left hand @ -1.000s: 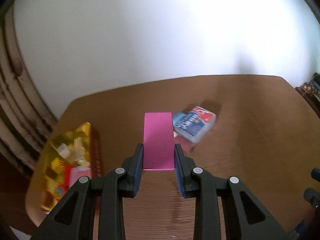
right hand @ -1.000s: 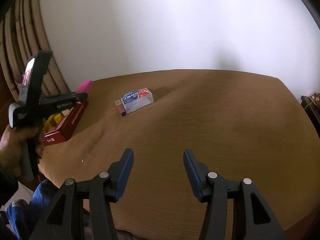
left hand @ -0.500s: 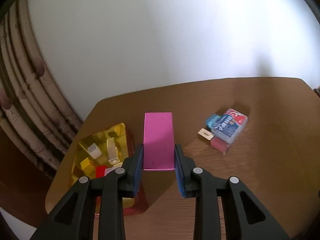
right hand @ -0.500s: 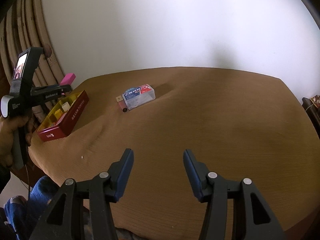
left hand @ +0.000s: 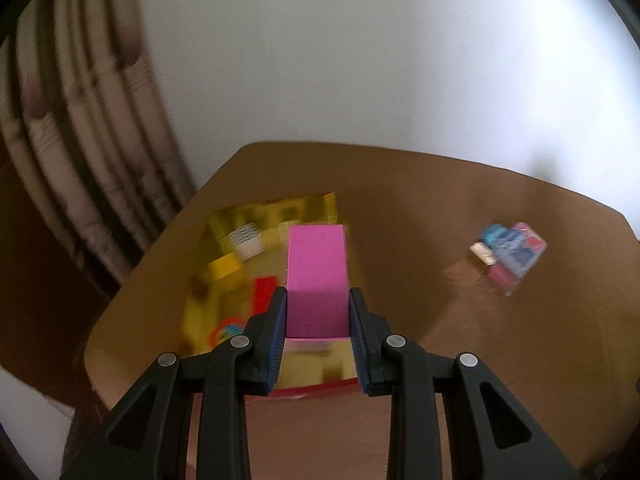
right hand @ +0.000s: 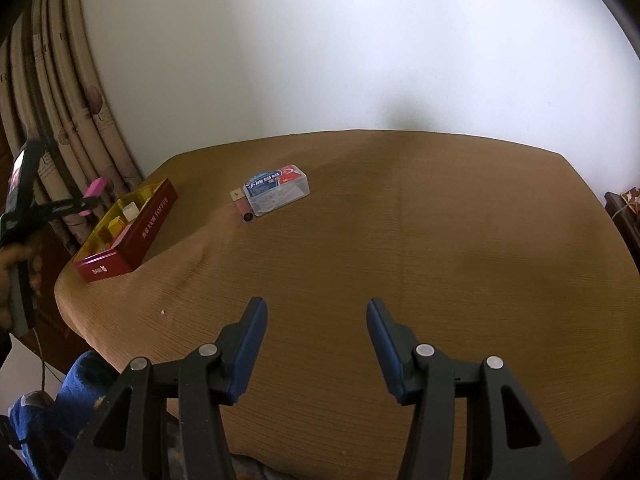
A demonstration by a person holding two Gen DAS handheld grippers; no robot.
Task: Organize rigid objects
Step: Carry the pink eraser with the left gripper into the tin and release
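Observation:
My left gripper (left hand: pixel 317 294) is shut on a pink block (left hand: pixel 316 276), which sticks out forward between its pads. Below the block lies an open red tin (left hand: pixel 304 390) with a yellow inside that holds several small pieces. In the right wrist view the same left gripper (right hand: pixel 90 202) hovers with the pink block (right hand: pixel 96 187) above the far left side of the red tin (right hand: pixel 128 236). My right gripper (right hand: pixel 316 316) stands open over the front of the table with nothing between its fingers.
A clear plastic box with a blue and red label (right hand: pixel 278 190) lies at the back of the brown table (right hand: pixel 400 248), with a small pink cylinder (right hand: pixel 243 210) and a tan tag (right hand: pixel 237 193) beside it. Curtains (right hand: pixel 60 120) hang at the left. A knee in blue cloth (right hand: pixel 76 392) shows at the bottom left.
My left gripper has carried the pink block leftward, from near the clear box to above the red tin. The right gripper has stayed where it was.

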